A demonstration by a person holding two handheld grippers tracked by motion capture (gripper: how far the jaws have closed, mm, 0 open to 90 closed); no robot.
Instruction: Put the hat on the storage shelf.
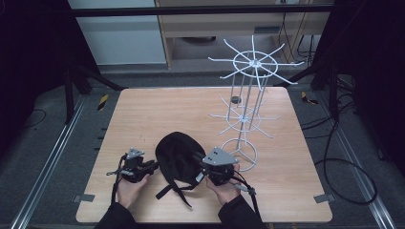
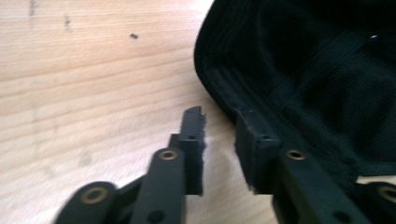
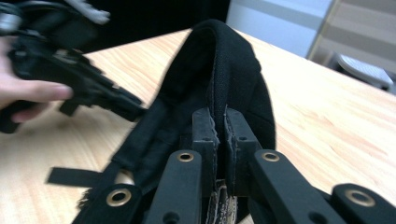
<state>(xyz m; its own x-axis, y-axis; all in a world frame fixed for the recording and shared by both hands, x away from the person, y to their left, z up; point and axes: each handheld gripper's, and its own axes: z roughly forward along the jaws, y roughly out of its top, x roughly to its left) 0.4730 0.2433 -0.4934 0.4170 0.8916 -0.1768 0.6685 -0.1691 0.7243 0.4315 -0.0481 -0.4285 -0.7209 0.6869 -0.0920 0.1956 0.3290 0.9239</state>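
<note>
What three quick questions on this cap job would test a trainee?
1. True or false: the right tongs are shut on the black cap.
2. Which tongs stand open beside the cap's edge: A left, B right?
3. What stands on the wooden table beyond the cap?

Key: 1 true. 2 A, the left tongs, with a gap between the jaws and nothing gripped. 3 A white wire display rack with spoke-like arms.

Black sleeves [image 1: 114, 218]; black grippers with brass-ringed pivots, grey three-cornered plates [image 1: 220, 156], trailing cables
</note>
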